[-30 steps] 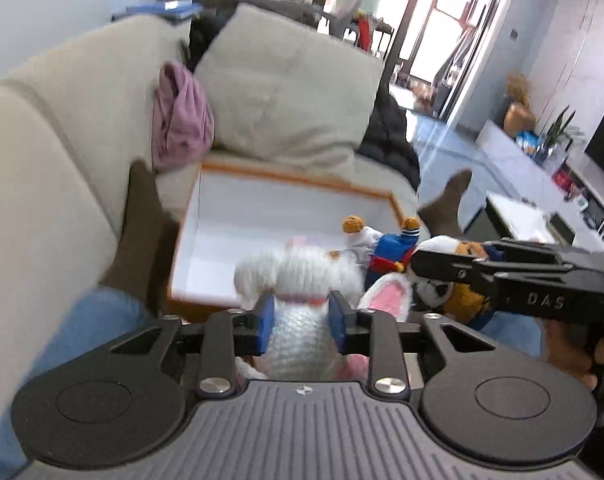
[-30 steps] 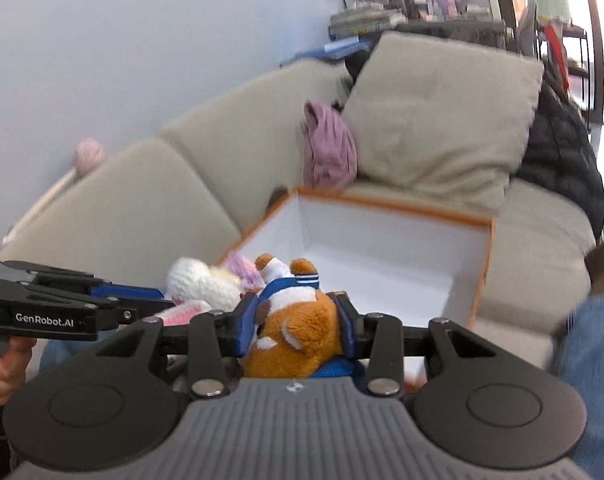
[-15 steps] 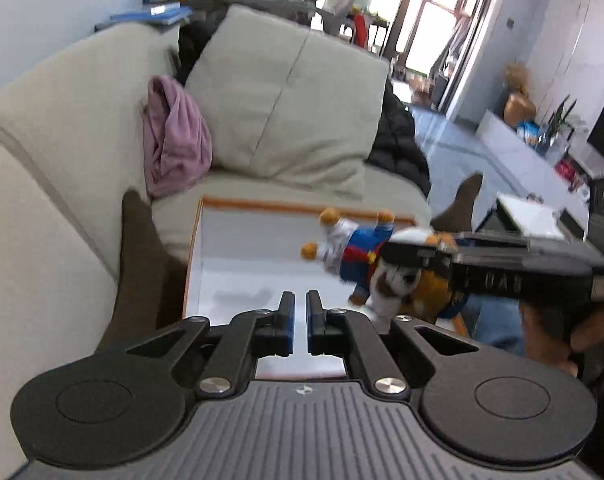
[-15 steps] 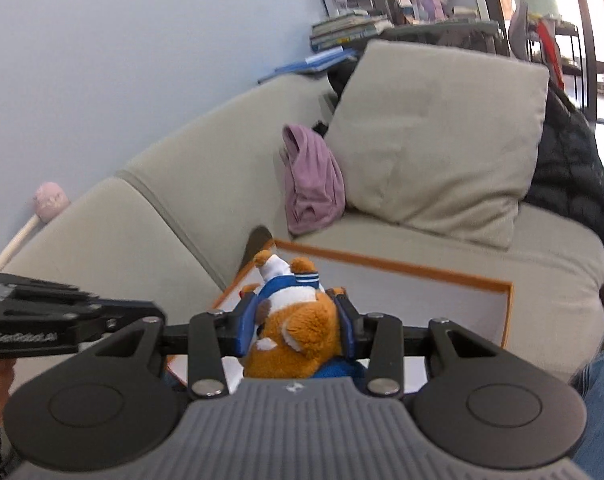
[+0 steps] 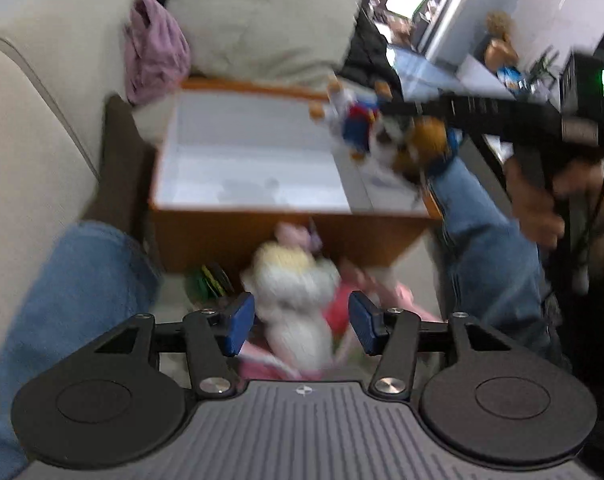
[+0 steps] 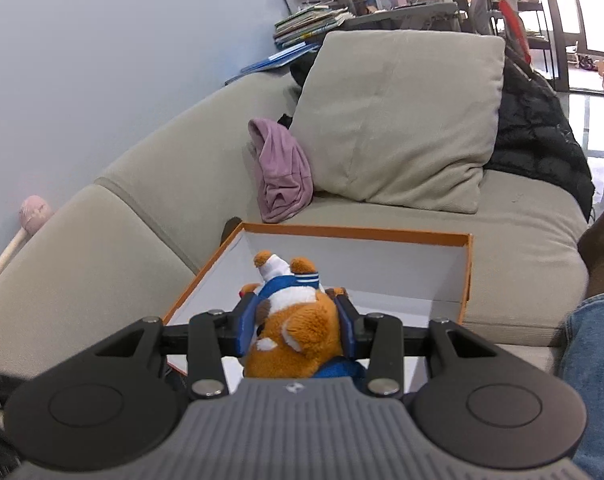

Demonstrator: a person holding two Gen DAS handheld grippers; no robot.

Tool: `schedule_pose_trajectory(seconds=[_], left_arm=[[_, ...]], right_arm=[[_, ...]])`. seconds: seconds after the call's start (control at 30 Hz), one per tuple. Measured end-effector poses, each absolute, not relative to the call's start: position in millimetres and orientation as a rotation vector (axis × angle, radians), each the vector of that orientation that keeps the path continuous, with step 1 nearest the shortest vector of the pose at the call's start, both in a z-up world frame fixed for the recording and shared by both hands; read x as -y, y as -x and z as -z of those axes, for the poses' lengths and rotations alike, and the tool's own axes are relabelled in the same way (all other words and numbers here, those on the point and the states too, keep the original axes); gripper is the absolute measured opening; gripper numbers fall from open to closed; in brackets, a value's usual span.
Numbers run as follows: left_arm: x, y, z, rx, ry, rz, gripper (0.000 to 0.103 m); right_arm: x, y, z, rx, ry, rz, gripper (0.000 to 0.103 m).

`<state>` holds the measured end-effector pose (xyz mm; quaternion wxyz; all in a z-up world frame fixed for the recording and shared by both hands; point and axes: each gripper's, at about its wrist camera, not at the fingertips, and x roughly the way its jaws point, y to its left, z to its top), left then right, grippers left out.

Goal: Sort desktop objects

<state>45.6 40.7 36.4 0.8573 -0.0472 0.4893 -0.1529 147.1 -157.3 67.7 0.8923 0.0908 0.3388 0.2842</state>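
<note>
The right gripper [image 6: 298, 326] is clamped on a small orange-and-white plush dog in a blue sailor top [image 6: 292, 332], holding it over the near end of the orange-rimmed cardboard box with the white inside [image 6: 357, 236] on the beige sofa [image 6: 150, 184]. The left gripper [image 5: 298, 322] has just been opening, and its blue pads [image 5: 238, 326] now stand wide, pressing nothing. Between and beyond them, blurred, a fluffy white plush toy [image 5: 294, 300] lies among pink toys in front of the box [image 5: 242, 232], outside it.
</note>
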Motion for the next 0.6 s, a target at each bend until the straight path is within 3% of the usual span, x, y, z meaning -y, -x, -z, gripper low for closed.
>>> schedule_pose_trajectory(seconds=[0.23,0.43,0.6], left_arm=[[-5,-57,2,-1.076,-0.071,0.263,0.067],[-3,-79,34,-1.091,-0.054,0.186,0.070],[-16,-76,36,-1.072,0.016,0.190,0.056]], right_arm=[[164,-142,-66,-0.710,-0.191,-0.601,0.044],[172,-139,-59,-0.722,-0.194,-0.607,0.044],[175,-144,-53,-0.737,-0.195,-0.602,0.044]])
